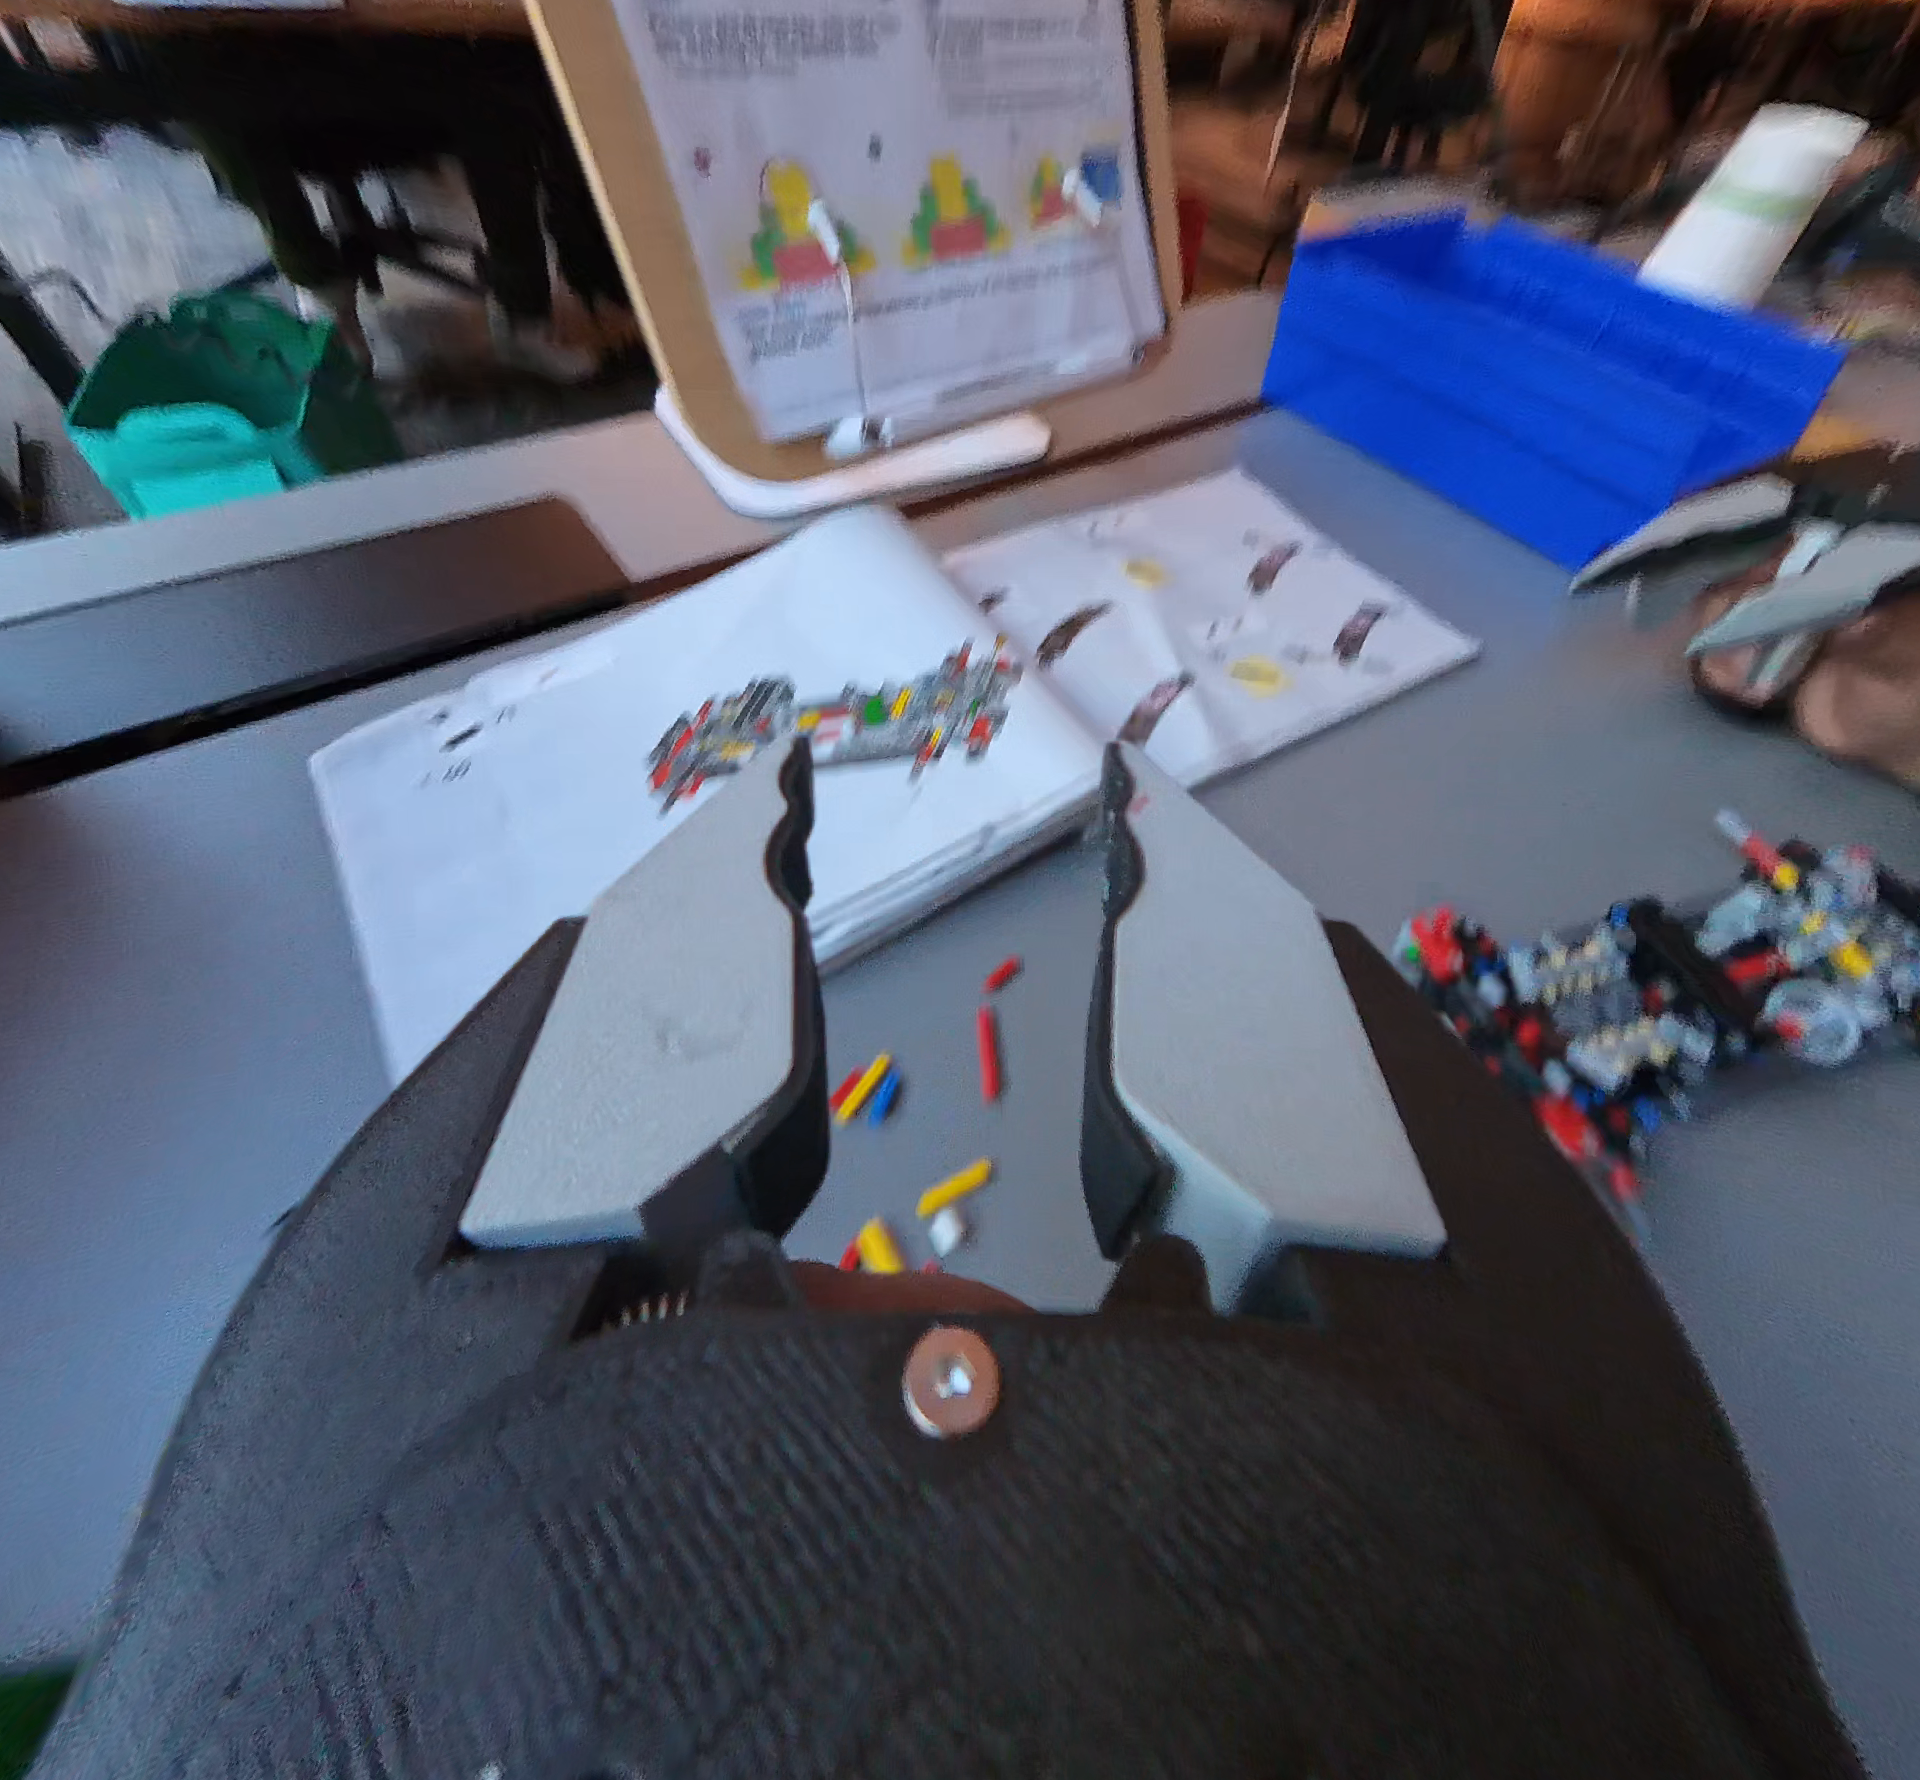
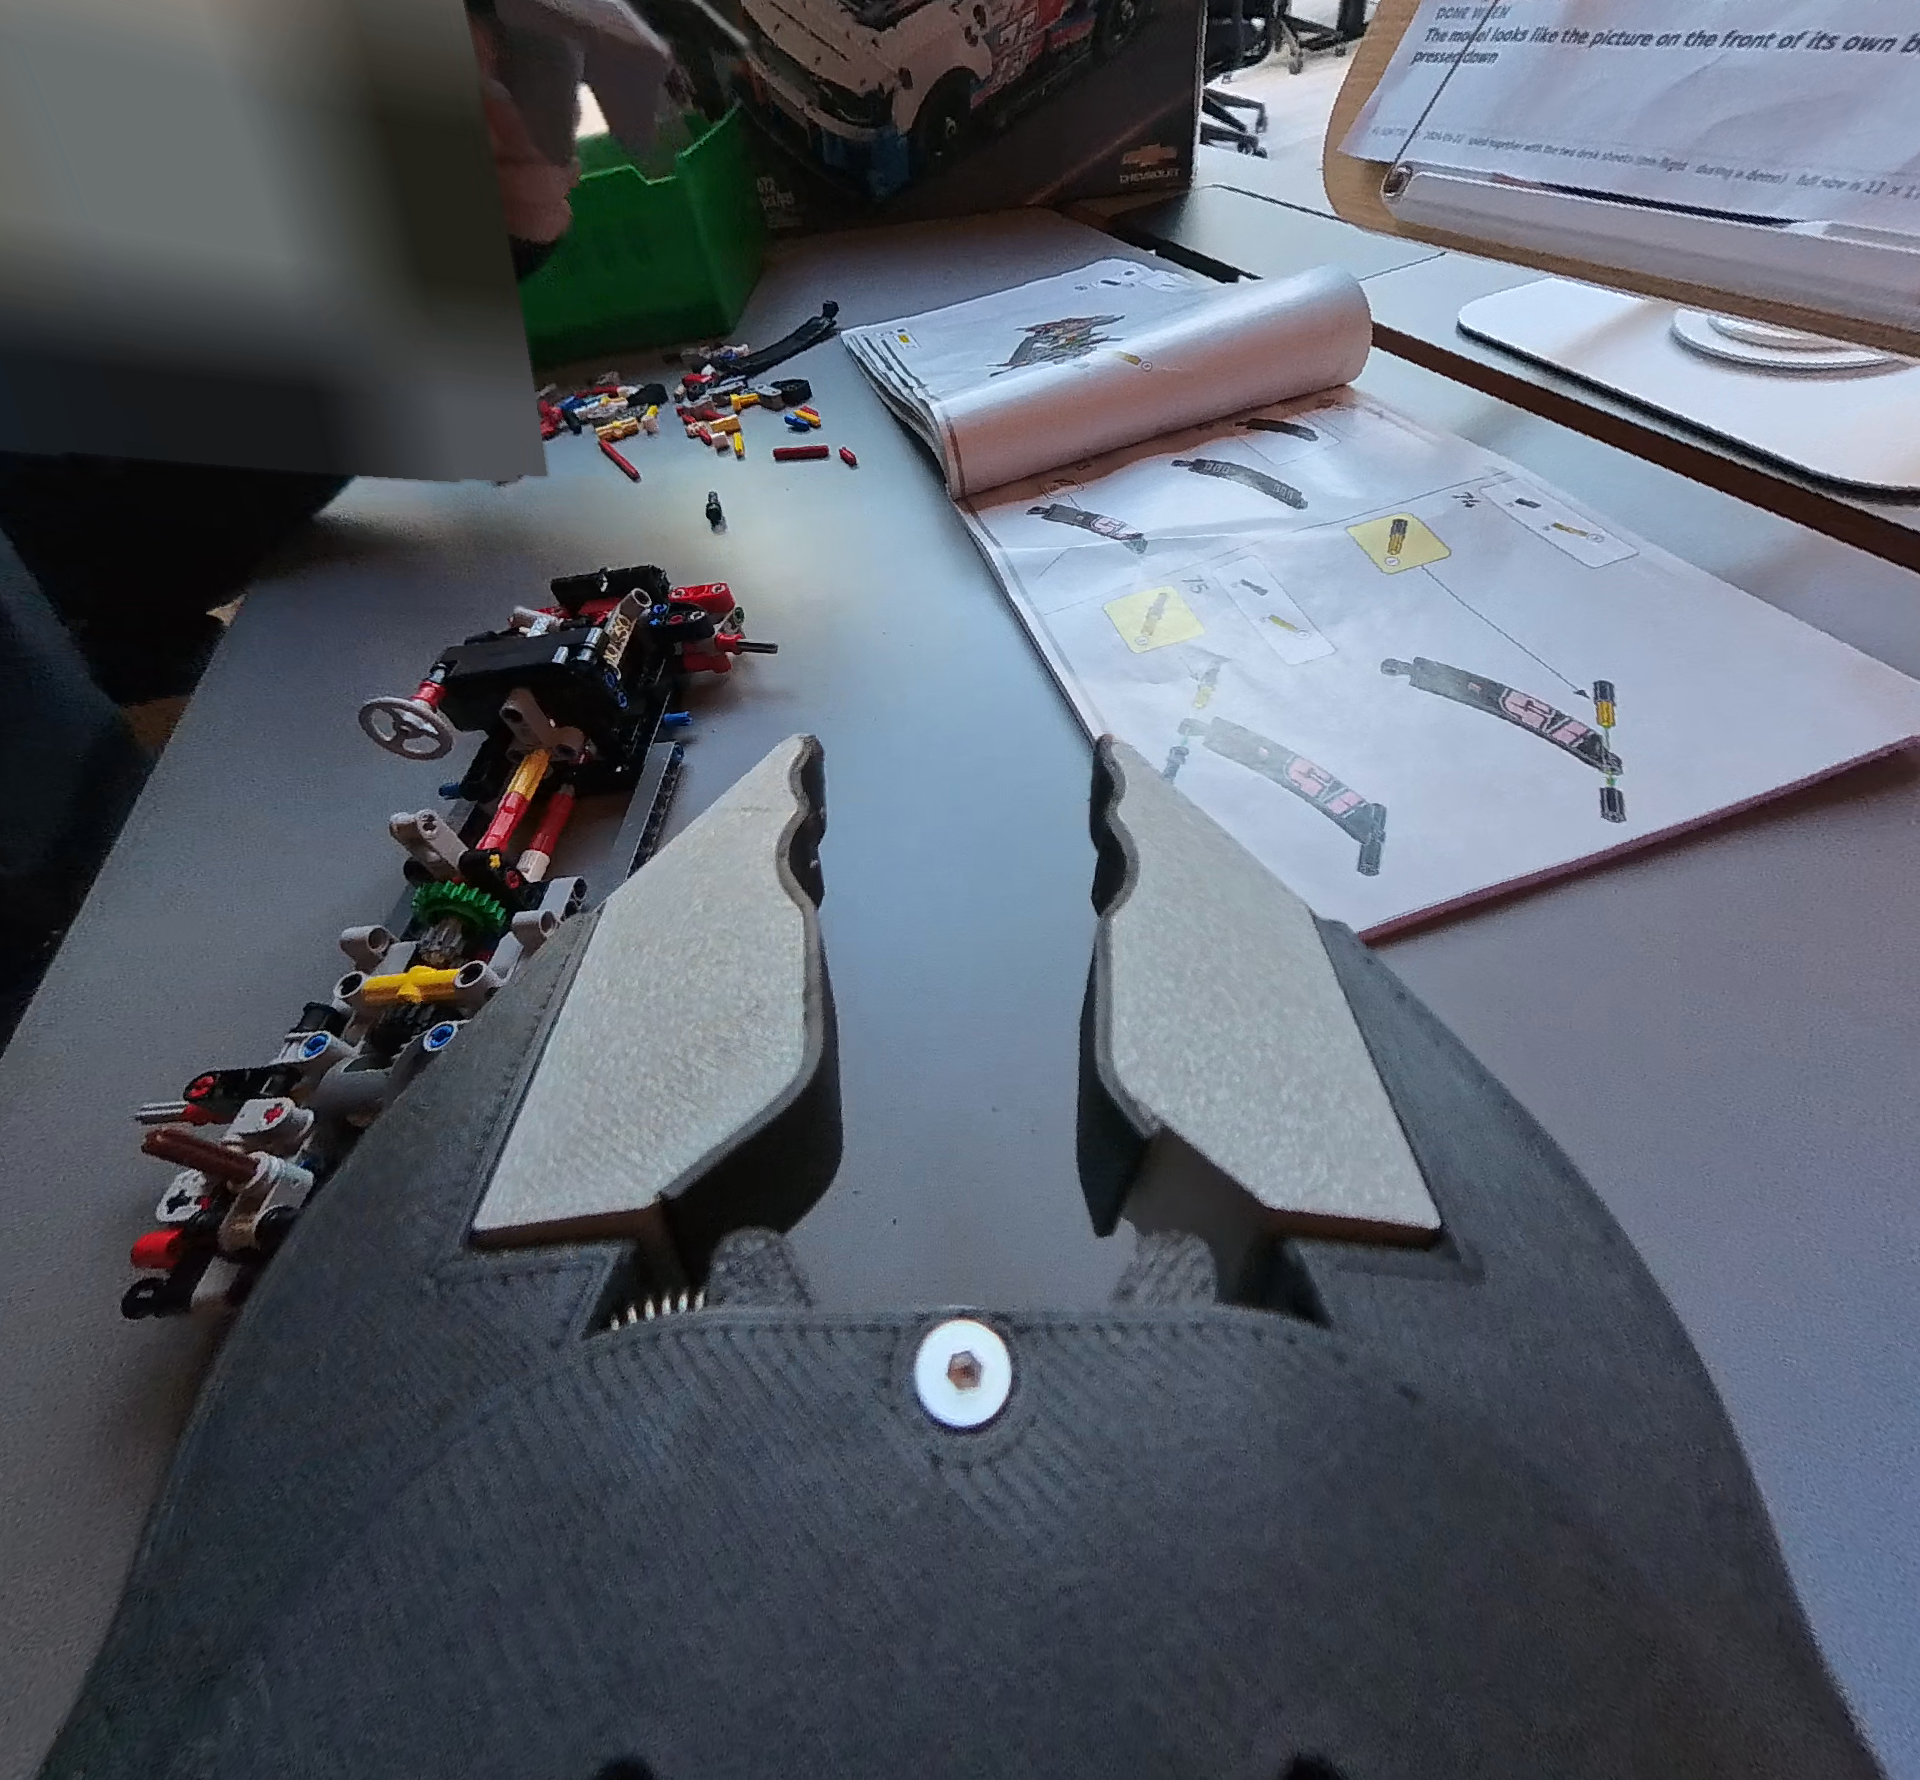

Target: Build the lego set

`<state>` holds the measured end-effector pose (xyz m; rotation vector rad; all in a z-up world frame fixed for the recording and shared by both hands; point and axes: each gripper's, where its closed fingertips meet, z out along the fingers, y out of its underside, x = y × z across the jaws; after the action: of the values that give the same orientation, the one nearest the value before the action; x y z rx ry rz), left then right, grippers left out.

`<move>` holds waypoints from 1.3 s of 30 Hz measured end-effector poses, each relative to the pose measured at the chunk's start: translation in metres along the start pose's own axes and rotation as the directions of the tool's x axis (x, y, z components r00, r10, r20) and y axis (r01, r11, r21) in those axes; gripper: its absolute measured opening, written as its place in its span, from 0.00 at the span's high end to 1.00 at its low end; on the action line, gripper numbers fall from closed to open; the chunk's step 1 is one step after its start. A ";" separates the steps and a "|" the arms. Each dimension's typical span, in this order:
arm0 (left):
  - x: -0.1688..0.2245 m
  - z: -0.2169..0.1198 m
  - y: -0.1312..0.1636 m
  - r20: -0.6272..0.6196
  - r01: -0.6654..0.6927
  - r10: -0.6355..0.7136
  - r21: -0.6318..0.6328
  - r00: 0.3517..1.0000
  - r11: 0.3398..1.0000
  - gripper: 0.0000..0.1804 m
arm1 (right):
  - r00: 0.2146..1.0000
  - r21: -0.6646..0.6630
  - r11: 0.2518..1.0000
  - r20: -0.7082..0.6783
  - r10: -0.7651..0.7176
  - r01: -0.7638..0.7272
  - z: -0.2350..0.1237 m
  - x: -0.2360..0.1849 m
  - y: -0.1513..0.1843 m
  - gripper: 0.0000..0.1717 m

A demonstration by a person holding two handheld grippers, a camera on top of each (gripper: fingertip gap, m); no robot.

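Both grippers, left (image 1: 956,764) and right (image 2: 956,764), hang parted and empty, the right beside a fragile-looking, half-built toy car (image 2: 499,795), best gripped by its stiff black beams.

— What sits nearest the left gripper (image 1: 956,774)?

— Small loose pieces (image 1: 935,1107), red, yellow, blue and white, scattered on the grey table (image 1: 208,1055) under its open jaws, which hold nothing. Its fingertips hover over the near edge of the open instruction booklet (image 1: 623,795).

— And the right gripper (image 2: 956,774)?

— Open too, bare grey tabletop between its fingers. Just to its left lies the half-built toy car frame (image 2: 499,795), black with red and yellow rods, a green gear and a grey steering wheel. The booklet's open page (image 2: 1403,650) lies to its right.
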<state>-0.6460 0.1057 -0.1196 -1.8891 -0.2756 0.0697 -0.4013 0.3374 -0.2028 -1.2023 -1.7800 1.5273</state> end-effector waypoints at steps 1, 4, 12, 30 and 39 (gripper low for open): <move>-0.006 -0.008 0.008 0.013 -0.025 0.026 -0.072 1.000 0.997 0.70 | 1.000 0.006 1.000 -0.004 0.004 -0.004 -0.001 0.001 -0.001 0.72; -0.040 -0.034 0.037 0.170 -0.126 0.177 -0.275 0.969 0.953 0.70 | 1.000 0.016 1.000 -0.015 0.010 -0.010 -0.002 0.003 -0.002 0.72; -0.084 -0.102 0.074 0.358 -0.027 0.183 -0.398 0.916 0.917 0.75 | 1.000 -0.003 1.000 -0.013 -0.007 0.007 0.001 0.000 0.000 0.72; -0.152 -0.016 0.154 0.461 0.398 -0.053 -0.696 0.886 0.598 0.79 | 0.998 0.008 1.000 0.053 0.028 -0.029 0.001 -0.011 -0.001 0.77; -0.150 -0.020 0.133 0.463 0.235 0.185 -0.707 0.867 0.667 0.87 | 0.998 0.033 0.999 0.056 0.036 -0.038 -0.001 -0.012 -0.005 0.82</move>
<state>-0.7673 0.0124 -0.2509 -2.6857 -0.7938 0.5124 -0.3962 0.3277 -0.1961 -1.1933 -1.7694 1.6199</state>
